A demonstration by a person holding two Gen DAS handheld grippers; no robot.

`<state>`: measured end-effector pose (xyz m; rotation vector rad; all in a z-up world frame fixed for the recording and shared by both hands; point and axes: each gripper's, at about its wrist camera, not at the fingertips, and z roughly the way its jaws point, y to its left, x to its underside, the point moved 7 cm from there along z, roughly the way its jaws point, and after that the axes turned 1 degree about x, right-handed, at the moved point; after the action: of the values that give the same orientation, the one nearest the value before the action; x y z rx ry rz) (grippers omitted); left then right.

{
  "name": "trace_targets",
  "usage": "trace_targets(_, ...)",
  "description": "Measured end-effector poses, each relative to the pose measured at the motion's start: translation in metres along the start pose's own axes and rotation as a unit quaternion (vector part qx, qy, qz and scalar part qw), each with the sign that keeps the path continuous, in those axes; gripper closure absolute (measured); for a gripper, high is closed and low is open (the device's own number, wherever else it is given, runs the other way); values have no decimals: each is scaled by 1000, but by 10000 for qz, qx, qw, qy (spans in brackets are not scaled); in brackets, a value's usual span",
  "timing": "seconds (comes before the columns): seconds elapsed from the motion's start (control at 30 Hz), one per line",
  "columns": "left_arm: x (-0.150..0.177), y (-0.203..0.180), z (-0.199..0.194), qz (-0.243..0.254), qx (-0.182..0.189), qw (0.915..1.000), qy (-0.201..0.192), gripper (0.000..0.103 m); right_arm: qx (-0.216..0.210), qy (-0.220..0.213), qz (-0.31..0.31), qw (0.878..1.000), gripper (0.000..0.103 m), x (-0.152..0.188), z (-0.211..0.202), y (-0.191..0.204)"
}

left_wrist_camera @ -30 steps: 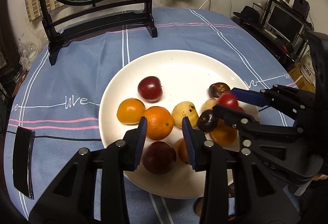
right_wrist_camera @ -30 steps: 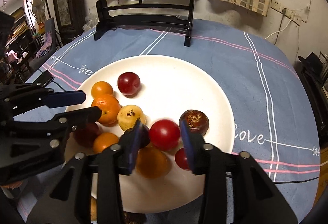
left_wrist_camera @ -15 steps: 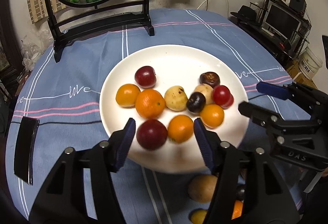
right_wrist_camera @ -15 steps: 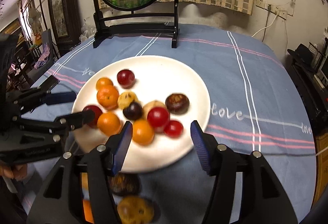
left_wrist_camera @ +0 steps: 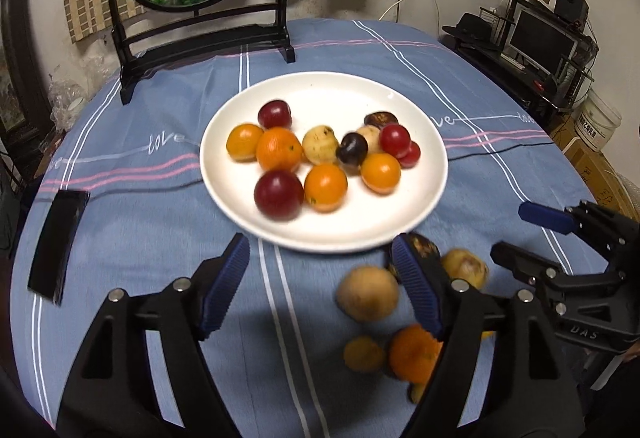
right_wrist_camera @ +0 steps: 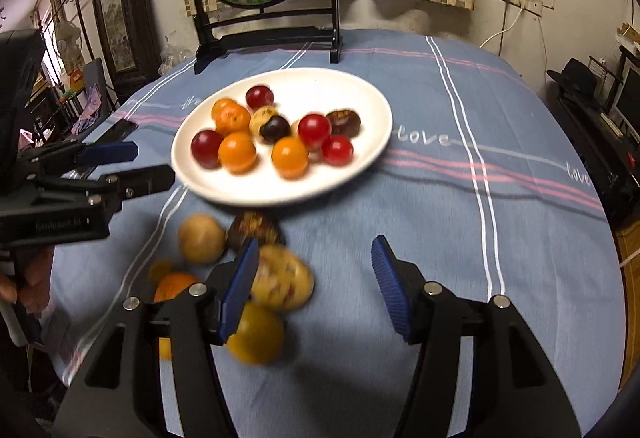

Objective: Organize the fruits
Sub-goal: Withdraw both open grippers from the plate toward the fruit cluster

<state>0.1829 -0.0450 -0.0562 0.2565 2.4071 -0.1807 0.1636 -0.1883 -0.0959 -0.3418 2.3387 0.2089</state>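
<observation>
Fruit covers a round table under a blue striped tablecloth (left_wrist_camera: 152, 230), where a white plate (left_wrist_camera: 424, 197) at the centre carries about a dozen oranges, plums and other small fruits. A second, loose cluster of fruit (left_wrist_camera: 368, 298) lies on the cloth just in front of the plate. The left gripper (left_wrist_camera: 320, 286) hovers over bare cloth beside that cluster, its jaws opening with nothing between them. The right gripper (right_wrist_camera: 314, 290) hangs nearby, jaws spread and empty, a mottled yellow fruit (right_wrist_camera: 284, 282) just outside its left pad. A dark phone (left_wrist_camera: 56, 242) rests at the table's left edge.
</observation>
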Motion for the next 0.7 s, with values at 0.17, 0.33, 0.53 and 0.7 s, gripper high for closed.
trace_targets(0.17,26,-4,-9,-5,-4,10000,49,22,-79,175,-143,9997,44,29,-7,11)
trace_targets(0.33,41,0,-15,-121,-14,9999,88,20,-132,326,-289,9990,44,50,-7,24)
trace_targets(0.53,52,7,-17,-177,-87,9997,138,17,-23,498,-444,9978,44,58,5,36)
trace_targets(0.7,58,14,-15,-243,-118,9994,200,16,-5,585,-566,9967,45,57,14,45)
